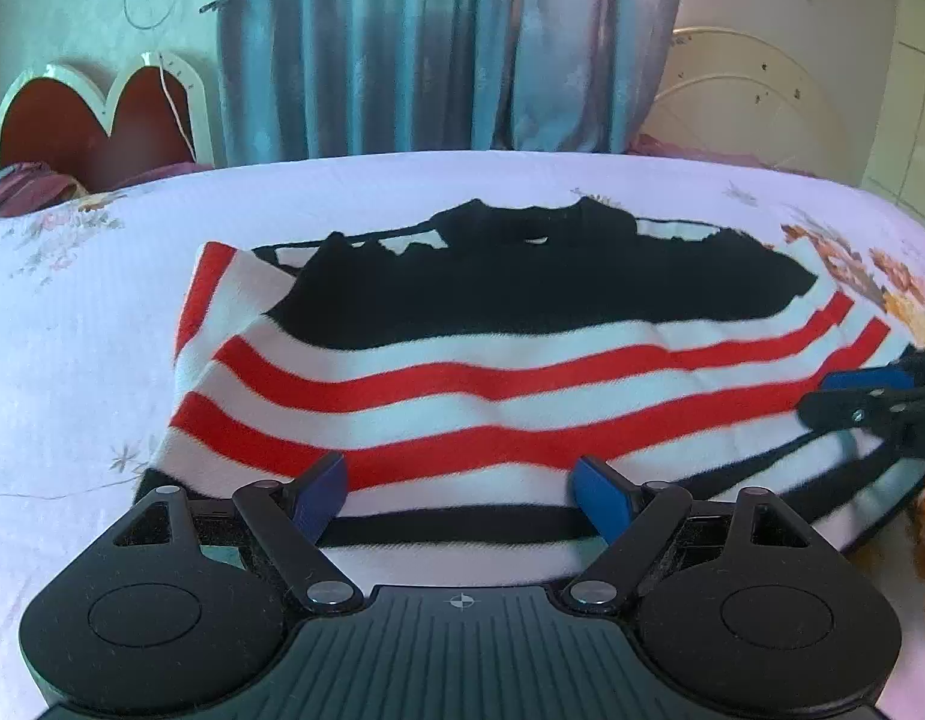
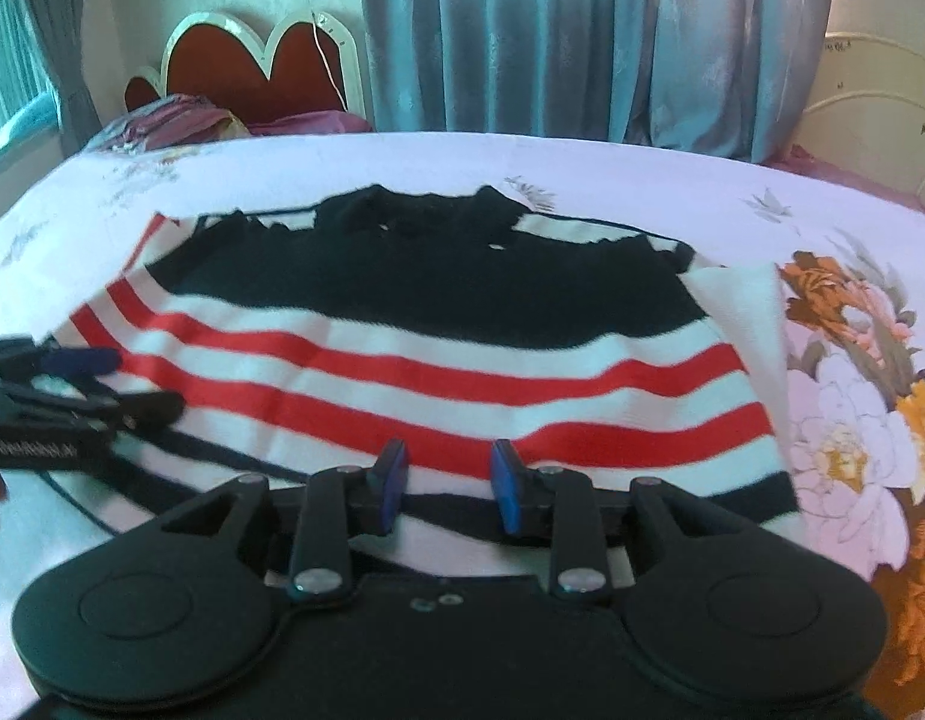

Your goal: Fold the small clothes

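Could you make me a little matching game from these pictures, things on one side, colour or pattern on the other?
Things:
1. sweater
2. bedsheet
3. curtain
4. headboard

Descriptions:
A. blue-grey, hanging in folds
B. heart-shaped, dark red with a white rim
C. black top, red and white stripes
D. white with printed flowers

Pairs: 1-C, 2-D, 3-A, 4-B

One striped sweater (image 1: 498, 372), two grippers, left (image 1: 459, 495) and right (image 2: 449, 483), one bed (image 1: 72, 324), two curtains (image 1: 450, 42)
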### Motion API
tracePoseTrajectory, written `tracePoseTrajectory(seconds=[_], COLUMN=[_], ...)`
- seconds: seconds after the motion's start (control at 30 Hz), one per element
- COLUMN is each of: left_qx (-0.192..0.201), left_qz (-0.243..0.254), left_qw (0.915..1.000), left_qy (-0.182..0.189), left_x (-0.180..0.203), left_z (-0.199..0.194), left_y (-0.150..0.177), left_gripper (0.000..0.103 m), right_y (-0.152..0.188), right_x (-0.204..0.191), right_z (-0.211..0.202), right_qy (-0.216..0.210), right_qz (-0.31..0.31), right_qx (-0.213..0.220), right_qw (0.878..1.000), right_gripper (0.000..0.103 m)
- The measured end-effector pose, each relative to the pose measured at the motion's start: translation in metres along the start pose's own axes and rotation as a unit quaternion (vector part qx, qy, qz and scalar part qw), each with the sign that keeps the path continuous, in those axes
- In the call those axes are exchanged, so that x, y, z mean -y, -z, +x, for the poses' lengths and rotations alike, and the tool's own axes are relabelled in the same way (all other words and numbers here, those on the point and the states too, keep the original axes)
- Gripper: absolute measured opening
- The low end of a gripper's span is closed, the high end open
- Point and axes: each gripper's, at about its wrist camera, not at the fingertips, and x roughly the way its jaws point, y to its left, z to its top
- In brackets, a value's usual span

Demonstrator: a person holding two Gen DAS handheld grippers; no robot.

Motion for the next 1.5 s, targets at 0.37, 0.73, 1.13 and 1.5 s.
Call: tracePoseTrajectory(seconds=[0.37, 0.73, 1.13, 1.5], left_qx=[-0.001, -0.017, -0.033, -0.041], left_qz=[0.017, 0.015, 0.019, -0.025], left_qw=[0.9998, 0.9991, 0.9981, 0.9963], left_qy=[-0.007, -0.037, -0.049, -0.072], left_x=[-0.014, -0.007, -0.002, 0.001], left_z=[-0.015, -0.018, -0.021, -0.037], left_y=[0.014, 0.014, 0.01, 0.012], left_gripper=[0.082, 0.082, 0.084, 0.09], right_y=[0.006, 0.029, 0.028, -0.003], right_x=[0.008, 0.02, 0.007, -0.002], right_z=[-0.011, -0.018, -0.054, -0.046], right_qy=[0.01, 0.082, 0.077, 0.027], right_qz=[0.006, -0.006, 0.038, 0.027], right_qx=[0.001, -0.022, -0.02, 0.015], right_qw=[1.0, 0.996, 0.996, 0.999], right_gripper=[0.025, 0.04, 0.042, 0.045])
